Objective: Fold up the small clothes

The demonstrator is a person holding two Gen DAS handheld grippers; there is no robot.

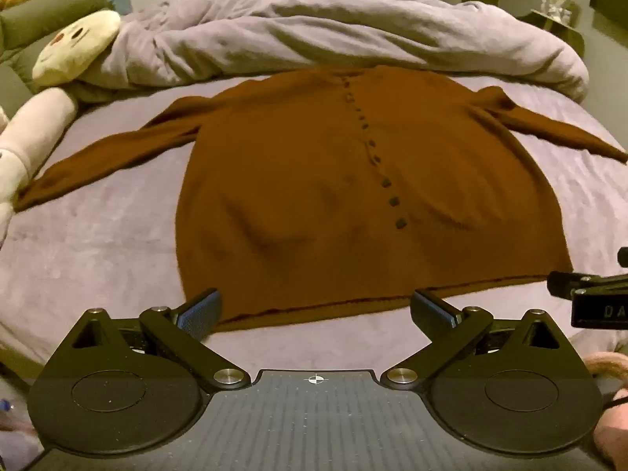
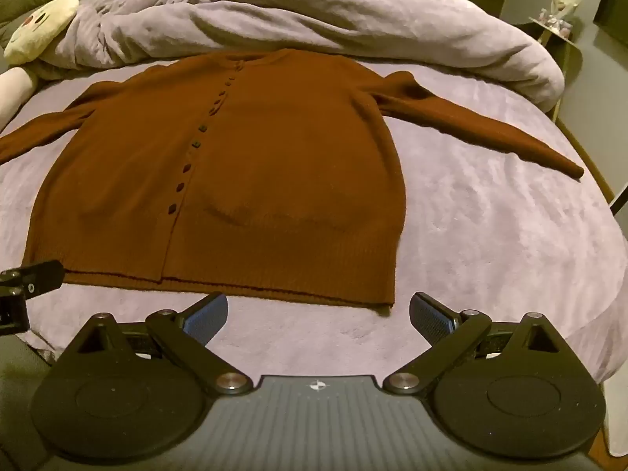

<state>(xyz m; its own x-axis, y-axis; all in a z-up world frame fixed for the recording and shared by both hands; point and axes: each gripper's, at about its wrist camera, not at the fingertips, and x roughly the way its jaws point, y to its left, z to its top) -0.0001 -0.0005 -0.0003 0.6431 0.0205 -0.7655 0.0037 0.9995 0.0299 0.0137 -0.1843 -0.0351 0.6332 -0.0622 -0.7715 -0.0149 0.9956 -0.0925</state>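
A brown buttoned cardigan (image 1: 333, 180) lies flat, front up, on the lilac bed sheet (image 1: 98, 243), with both sleeves spread out to the sides. It also shows in the right wrist view (image 2: 243, 172). My left gripper (image 1: 316, 310) is open and empty, just short of the hem's left half. My right gripper (image 2: 318, 314) is open and empty, just short of the hem's right corner. The right gripper's tip shows at the right edge of the left wrist view (image 1: 588, 294). The left gripper's tip shows at the left edge of the right wrist view (image 2: 27, 278).
A bunched lilac duvet (image 1: 333, 31) lies across the far side of the bed. A cream plush pillow with a face (image 1: 74, 51) and a white plush toy (image 1: 27, 137) sit at the left. A small side table (image 2: 557, 35) stands beyond the bed's right edge.
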